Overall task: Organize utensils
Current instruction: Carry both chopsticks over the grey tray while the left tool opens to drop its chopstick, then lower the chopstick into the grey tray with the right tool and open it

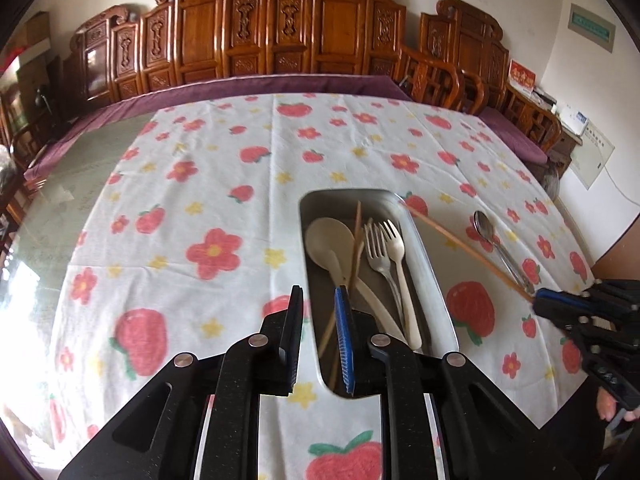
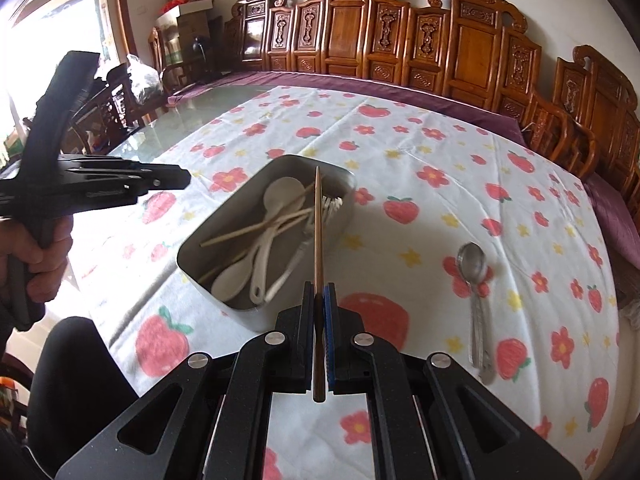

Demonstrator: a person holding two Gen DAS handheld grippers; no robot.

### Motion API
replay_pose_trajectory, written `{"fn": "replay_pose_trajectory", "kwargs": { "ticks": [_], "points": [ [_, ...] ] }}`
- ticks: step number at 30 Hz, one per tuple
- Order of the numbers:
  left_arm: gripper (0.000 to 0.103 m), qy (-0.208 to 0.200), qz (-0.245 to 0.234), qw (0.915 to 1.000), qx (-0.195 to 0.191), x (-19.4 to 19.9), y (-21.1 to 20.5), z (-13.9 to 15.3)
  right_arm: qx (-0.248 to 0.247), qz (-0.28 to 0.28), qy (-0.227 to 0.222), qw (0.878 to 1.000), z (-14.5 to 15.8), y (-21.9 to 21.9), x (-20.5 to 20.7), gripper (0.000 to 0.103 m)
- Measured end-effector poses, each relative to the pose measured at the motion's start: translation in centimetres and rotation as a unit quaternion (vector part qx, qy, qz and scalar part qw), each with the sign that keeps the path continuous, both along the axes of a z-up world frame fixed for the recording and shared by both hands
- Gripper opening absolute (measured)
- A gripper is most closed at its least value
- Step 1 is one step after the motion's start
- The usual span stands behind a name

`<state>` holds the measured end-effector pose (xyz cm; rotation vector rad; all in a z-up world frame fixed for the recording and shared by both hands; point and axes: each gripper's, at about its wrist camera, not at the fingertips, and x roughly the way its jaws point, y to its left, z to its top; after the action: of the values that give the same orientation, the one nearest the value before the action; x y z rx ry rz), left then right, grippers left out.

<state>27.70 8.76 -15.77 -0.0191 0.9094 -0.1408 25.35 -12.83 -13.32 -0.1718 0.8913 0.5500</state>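
Observation:
A metal tray (image 1: 434, 268) on the flowered tablecloth holds a white spoon (image 1: 330, 244), metal and white forks (image 1: 380, 248) and pale chopsticks (image 1: 355, 236). My left gripper (image 1: 319, 292) hangs over the tray's near-left edge, open a little, with nothing between its fingers. My right gripper (image 2: 319, 286) is shut on a brown chopstick (image 2: 318, 220), which points out over the tray (image 2: 256, 320). In the left wrist view that gripper (image 1: 538, 298) sits to the right of the tray. A metal spoon (image 2: 472, 260) lies on the cloth to the right of the tray.
The tablecloth (image 1: 200, 184) covers part of a glass-topped table (image 1: 80, 168). Carved wooden chairs (image 1: 280, 28) line the far edge and the right side. A hand (image 2: 44, 256) grips the left gripper's handle, with a dark sleeve below it.

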Motion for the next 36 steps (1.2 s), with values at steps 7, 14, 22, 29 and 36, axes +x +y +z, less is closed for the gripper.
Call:
{"fn": "replay_pose_trajectory", "kwargs": {
  "ticks": [7,14,22,29,36],
  "points": [
    [0.016,-0.016,0.014,0.9998,-0.002,-1.1,2.1,1.6,-0.009,0.007,0.003,1.000,-0.7,3.8,1.4,0.006],
    [0.017,-0.031,0.022,0.9993,0.006,-2.1,3.5,2.9,-0.022,0.004,0.014,1.000,-1.7,6.3,2.9,0.006],
    [0.017,-0.031,0.024,0.9992,0.005,-2.4,4.1,3.0,-0.034,-0.017,0.037,0.999,-3.5,8.1,4.3,0.006],
    [0.017,-0.028,0.023,0.9993,0.004,-2.8,4.1,2.7,-0.014,-0.027,0.064,0.997,-4.9,9.0,4.6,0.006],
    [0.017,-0.027,0.023,0.9994,0.005,-2.9,3.9,2.5,0.001,-0.017,0.086,0.996,-6.3,9.5,4.3,0.007]
  ]
}}
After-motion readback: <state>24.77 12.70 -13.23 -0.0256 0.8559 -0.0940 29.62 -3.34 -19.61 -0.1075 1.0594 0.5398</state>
